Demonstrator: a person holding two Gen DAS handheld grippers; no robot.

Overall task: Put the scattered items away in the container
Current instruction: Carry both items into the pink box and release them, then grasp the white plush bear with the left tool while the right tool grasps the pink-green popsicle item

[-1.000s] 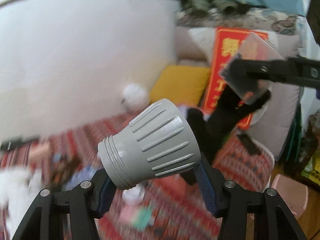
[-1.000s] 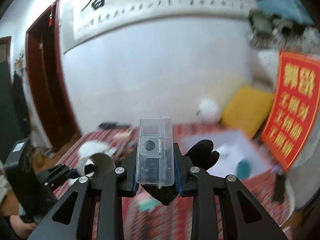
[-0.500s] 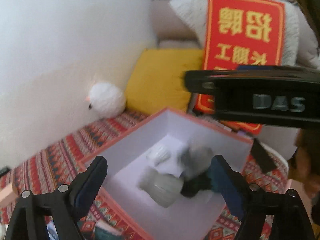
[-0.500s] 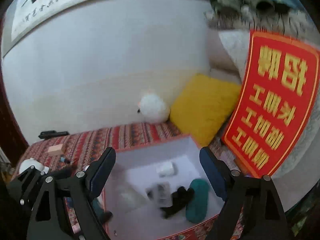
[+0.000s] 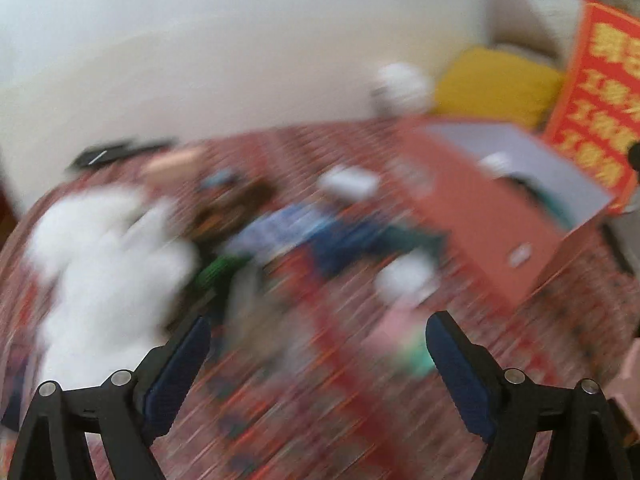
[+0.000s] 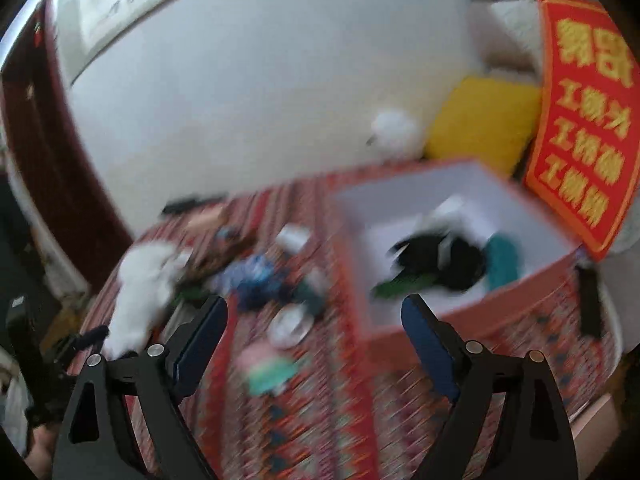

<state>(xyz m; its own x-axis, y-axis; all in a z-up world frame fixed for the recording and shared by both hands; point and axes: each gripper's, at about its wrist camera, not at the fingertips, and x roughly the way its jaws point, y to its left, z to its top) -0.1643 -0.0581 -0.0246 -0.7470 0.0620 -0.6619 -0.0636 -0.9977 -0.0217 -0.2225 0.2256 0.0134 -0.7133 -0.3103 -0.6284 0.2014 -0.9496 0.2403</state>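
Two empty grippers hang above a patterned red cloth (image 6: 320,420) where a tidy-up is part-way through, both views smeared by motion. At far left a white fluffy item (image 6: 140,280) lies on the cloth, with a dark tangle of small things and a blue bundle (image 6: 256,280) beside it; what each is cannot be told through the blur. Nearer the cameras sit a round white piece (image 6: 290,322) and a pink-and-teal item (image 6: 268,364), all of them outside the box.

The left gripper (image 5: 318,364) has its blue-padded fingers (image 5: 180,376) spread wide with nothing between them, pointed down at this scatter, a stance that fits reaching for another piece. The right gripper (image 6: 314,344) likewise holds its fingers wide apart and bare, aimed at the gap between the loose items and the box.

To the right stands the container, a coral-red box (image 6: 460,332) with a white inside, open at the top so things can be let fall in. It already holds a black item (image 6: 440,258), a teal one (image 6: 502,260) and something white (image 6: 448,208). Behind it a white plush ball (image 6: 394,130), a yellow cushion (image 6: 480,120) and a red sign (image 6: 584,128) lean at the wall, apart from the clutter.
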